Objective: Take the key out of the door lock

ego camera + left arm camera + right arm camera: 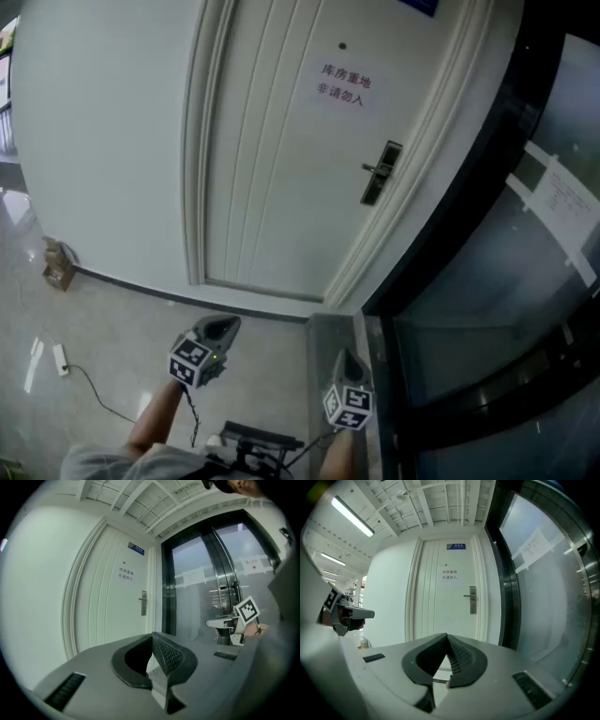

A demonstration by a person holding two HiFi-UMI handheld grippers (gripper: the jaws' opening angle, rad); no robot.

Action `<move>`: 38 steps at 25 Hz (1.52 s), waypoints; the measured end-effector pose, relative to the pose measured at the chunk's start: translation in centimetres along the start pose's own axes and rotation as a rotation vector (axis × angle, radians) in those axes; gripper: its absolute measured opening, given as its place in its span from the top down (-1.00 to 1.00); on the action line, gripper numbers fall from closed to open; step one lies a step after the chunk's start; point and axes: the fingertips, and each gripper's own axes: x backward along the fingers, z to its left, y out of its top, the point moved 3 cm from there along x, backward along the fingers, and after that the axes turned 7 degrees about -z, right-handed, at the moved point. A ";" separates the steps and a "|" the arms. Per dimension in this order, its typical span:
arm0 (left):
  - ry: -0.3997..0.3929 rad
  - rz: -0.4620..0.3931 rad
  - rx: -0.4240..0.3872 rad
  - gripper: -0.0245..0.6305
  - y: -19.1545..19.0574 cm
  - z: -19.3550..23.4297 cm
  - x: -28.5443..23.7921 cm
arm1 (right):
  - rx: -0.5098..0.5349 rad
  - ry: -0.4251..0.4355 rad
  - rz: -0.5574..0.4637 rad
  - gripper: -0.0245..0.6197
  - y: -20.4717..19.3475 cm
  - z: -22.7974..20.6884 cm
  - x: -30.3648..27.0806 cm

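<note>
A white door (281,159) stands ahead, and a dark lock plate with a lever handle (380,172) sits at its right edge. The same lock plate (143,603) (472,599) shows small in both gripper views. At this distance I cannot make out a key. My left gripper (225,324) (152,635) is held low, far from the door, its jaws shut with nothing between them. My right gripper (345,356) (447,636) is beside it to the right, also shut and empty. Both point toward the door.
A dark glass wall (525,281) with a paper notice (562,202) runs along the right of the door. A small cardboard box (58,265) stands by the wall at left. A white power strip with a cable (60,359) lies on the floor.
</note>
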 end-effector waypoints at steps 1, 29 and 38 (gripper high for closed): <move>-0.002 0.000 0.000 0.91 0.0 0.1 0.1 | -0.001 -0.002 0.001 0.89 -0.1 0.1 0.0; -0.068 0.008 0.013 0.91 -1.4 3.5 1.0 | -0.026 -0.087 0.003 0.89 -1.1 3.7 1.4; -0.080 0.024 0.008 0.91 -2.2 4.3 -2.2 | -0.031 -0.110 0.017 0.89 -1.9 1.9 -1.2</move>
